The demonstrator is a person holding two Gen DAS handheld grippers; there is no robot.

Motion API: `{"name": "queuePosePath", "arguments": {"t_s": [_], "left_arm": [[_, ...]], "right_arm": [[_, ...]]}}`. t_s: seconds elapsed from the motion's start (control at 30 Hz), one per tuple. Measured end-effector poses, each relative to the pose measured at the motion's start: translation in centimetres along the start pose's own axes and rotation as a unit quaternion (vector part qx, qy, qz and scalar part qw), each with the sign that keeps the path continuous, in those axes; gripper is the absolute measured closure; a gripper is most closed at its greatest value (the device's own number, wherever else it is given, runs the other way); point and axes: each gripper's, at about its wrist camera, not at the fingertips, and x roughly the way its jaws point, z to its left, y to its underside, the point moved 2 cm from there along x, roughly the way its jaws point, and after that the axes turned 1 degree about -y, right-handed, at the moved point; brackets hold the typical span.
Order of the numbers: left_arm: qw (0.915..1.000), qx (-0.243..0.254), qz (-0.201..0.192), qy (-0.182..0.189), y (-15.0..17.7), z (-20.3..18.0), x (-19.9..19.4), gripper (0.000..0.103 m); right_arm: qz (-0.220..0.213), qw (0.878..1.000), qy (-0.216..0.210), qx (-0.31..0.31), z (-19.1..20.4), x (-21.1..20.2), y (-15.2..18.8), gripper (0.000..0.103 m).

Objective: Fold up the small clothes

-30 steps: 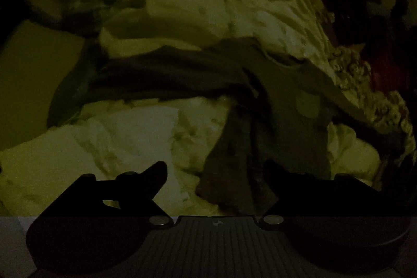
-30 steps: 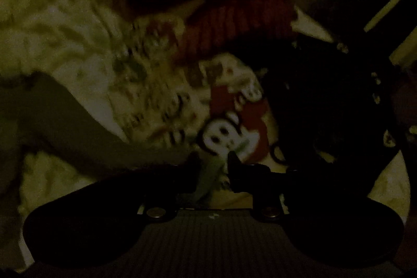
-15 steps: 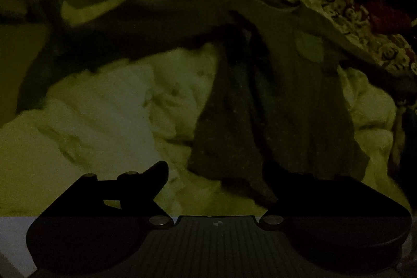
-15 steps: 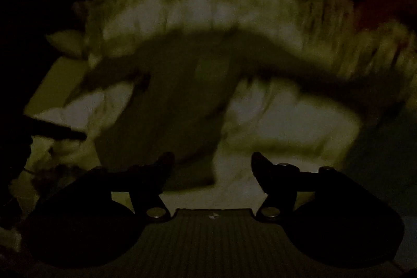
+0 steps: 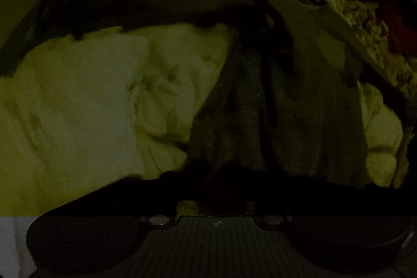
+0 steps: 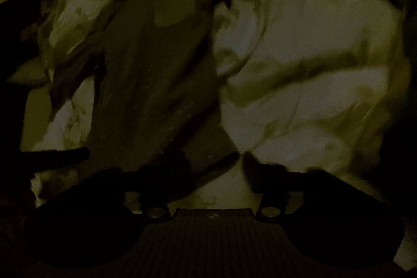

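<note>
Quilt (image 5: 86, 106): pale, leaf-printed, rumpled, filling both views.
Dark garment (image 5: 299, 100): spread over the quilt, hem at the near edge.
Left gripper (image 5: 229, 173): jaws just closing; too dark to tell whether they grasp the hem.
Right gripper (image 6: 208, 168): jaws just closing, garment's near corner between them; grip unclear.

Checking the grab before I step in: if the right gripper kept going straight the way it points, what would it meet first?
Most likely the lower edge of the dark garment, which lies just ahead of the right gripper, with the pale patterned bedding directly underneath. The picture is dim, so depth is uncertain.
</note>
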Motion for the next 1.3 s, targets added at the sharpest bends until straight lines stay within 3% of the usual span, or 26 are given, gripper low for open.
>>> {"name": "queuePosePath", "arguments": {"t_s": [0.03,0.07,0.17,0.3,0.43,0.53,0.67,0.73,0.77,0.83,0.93,1.0,1.07,1.13,1.17,1.3], "left_arm": [[1.0000,-0.007,-0.002,0.004,0.0,-0.1,-0.3,0.033],[0.9998,-0.011,-0.011,0.010,-0.1,-0.2,-1.0,0.037],[0.9981,-0.013,-0.042,0.044,-0.2,-0.9,-4.3,0.040],[0.9962,-0.016,-0.071,0.049,0.0,-0.9,-9.2,0.040],[0.9939,-0.044,-0.074,0.069,0.8,0.5,-12.8,0.040],[0.9954,-0.040,-0.051,0.072,2.1,0.2,-13.0,0.040],[0.9990,-0.012,-0.022,0.037,3.8,-0.8,-10.5,0.039],[0.9995,-0.019,-0.008,0.022,4.5,-0.4,-9.1,0.031],[0.9997,-0.022,0.001,0.012,4.7,-0.2,-8.3,0.039],[0.9996,-0.023,0.011,-0.012,5.3,0.5,-7.1,0.038],[0.9985,-0.033,0.033,-0.028,5.9,1.8,-5.7,0.029],[0.9981,-0.031,0.039,-0.036,6.1,2.5,-5.5,0.022],[0.9986,-0.031,0.029,-0.033,6.0,2.7,-6.3,0.012],[0.9991,-0.025,0.009,-0.031,5.9,2.5,-7.5,0.000],[0.9990,-0.016,0.002,-0.042,5.7,2.3,-8.1,0.000],[0.9975,0.025,-0.033,-0.058,4.3,0.7,-10.7,0.000]], "right_arm": [[0.002,1.000,-0.004,0.011,0.0,0.3,-0.1,0.088],[0.001,1.000,-0.013,0.020,0.1,0.2,-0.2,0.095],[-0.028,0.999,-0.024,0.039,0.7,-2.1,-0.6,0.095],[-0.057,0.997,-0.044,0.032,1.6,-7.8,-0.9,0.095],[-0.069,0.996,-0.045,0.016,2.1,-12.8,-0.4,0.095],[-0.071,0.997,-0.034,0.000,2.7,-14.2,0.1,0.095],[-0.059,0.998,0.000,-0.013,2.9,-13.4,1.2,0.095],[-0.046,0.999,0.011,-0.002,2.5,-12.2,1.8,0.095],[-0.043,0.999,0.022,-0.005,2.3,-11.6,2.2,0.095],[-0.032,0.998,0.051,-0.023,2.1,-10.1,2.8,0.095],[-0.015,0.994,0.091,-0.056,1.7,-7.9,3.6,0.095],[0.001,0.994,0.100,-0.036,1.0,-6.7,3.9,0.095],[0.009,0.995,0.095,-0.030,0.5,-6.3,4.2,0.095],[0.005,0.995,0.101,-0.026,0.2,-6.6,4.3,0.085],[0.003,0.994,0.103,-0.022,-0.1,-6.9,4.3,0.078],[-0.040,0.995,0.089,0.006,-1.0,-10.1,3.3,0.078]]}}
